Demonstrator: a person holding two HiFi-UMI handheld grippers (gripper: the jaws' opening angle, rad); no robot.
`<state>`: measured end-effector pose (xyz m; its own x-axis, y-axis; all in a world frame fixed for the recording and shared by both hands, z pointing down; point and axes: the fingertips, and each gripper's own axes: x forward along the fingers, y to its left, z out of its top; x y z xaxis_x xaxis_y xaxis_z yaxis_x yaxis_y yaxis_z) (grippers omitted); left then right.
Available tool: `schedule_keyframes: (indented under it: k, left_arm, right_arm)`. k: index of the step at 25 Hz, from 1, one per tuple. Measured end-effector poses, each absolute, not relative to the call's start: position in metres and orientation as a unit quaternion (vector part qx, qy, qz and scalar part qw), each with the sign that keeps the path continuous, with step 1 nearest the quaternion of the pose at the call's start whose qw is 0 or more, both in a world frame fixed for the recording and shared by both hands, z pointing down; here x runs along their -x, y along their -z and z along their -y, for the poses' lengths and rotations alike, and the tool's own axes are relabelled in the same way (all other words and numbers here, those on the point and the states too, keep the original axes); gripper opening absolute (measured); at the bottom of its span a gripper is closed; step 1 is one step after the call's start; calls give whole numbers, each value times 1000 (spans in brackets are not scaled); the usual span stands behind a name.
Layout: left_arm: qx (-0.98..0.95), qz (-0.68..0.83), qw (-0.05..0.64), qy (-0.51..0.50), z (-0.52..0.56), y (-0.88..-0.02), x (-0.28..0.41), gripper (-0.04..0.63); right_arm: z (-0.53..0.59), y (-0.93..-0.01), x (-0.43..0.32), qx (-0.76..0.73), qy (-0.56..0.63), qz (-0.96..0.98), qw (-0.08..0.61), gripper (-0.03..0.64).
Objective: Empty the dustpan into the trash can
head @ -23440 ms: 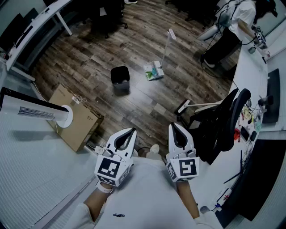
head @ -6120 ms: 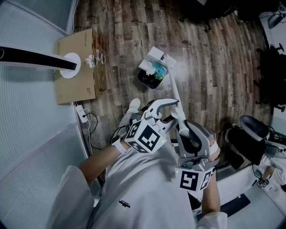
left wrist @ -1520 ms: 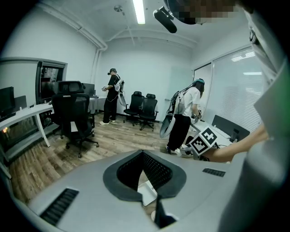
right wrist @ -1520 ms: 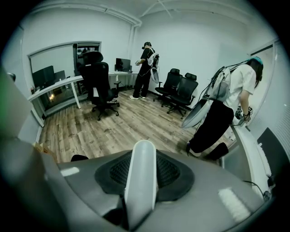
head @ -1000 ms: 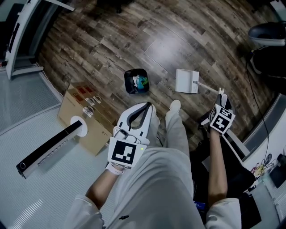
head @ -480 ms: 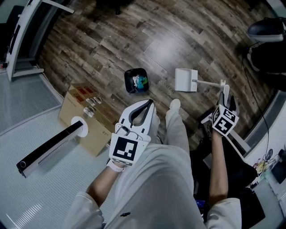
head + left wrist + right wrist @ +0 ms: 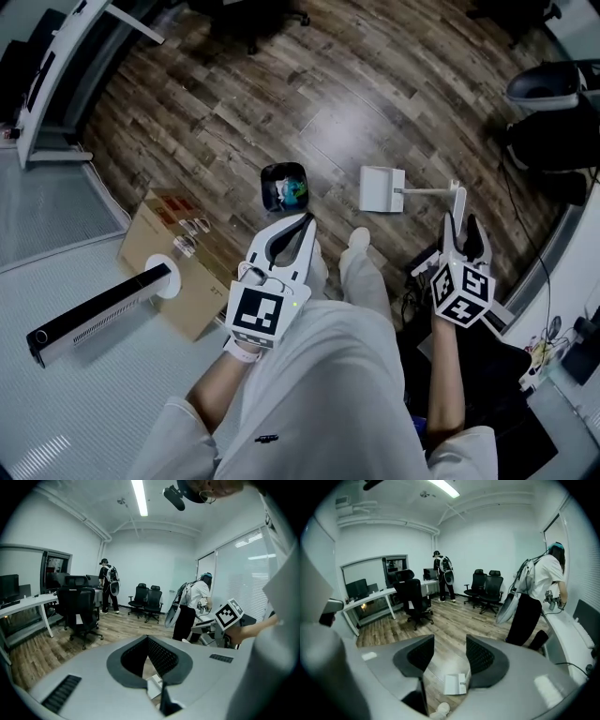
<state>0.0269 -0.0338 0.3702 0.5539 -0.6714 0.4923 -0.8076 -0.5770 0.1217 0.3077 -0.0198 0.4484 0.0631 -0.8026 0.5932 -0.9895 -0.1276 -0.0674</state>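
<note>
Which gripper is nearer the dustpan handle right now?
Right. In the head view the right gripper is just below the top of the dustpan handle, fingers just opened, nothing between them. The left gripper, shut, is left of the dustpan, nearer the trash can.

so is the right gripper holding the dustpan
No, the right gripper's jaws have just been opening and stand apart on nothing, with the dustpan down on the floor.
</note>
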Motion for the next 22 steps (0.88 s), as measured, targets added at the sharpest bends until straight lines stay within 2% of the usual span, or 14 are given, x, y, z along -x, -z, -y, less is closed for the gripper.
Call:
schedule_keyframes:
  k: [4,6,9,11,19,22]
  left_arm:
    - [-862,444,165,-181,30,-351,-12,7]
    - [-860,451,164,-173,28,-344,-6,8]
    - [-860,457,162,-162,25,-335,-1,6]
    - [-861,459,159,-153,23,-328,0,7]
    - [-863,465,147,-134,13,-304,4,6]
    - [-862,468,141,-131,11,-299,5,6]
  right_arm:
    - [17,-395,-275,-688,-235,671,146,199]
    - [13,-373,-261,-680,-233,684,124,130]
    - [8,-344,-245,-676,-216,697,105,119]
    - [4,-325,-239,-678,-204,701,87,74]
    - [-6,-286,-217,-655,-171,733,67,55]
    - [-8,-277,-209,-644,-146,749,54,21]
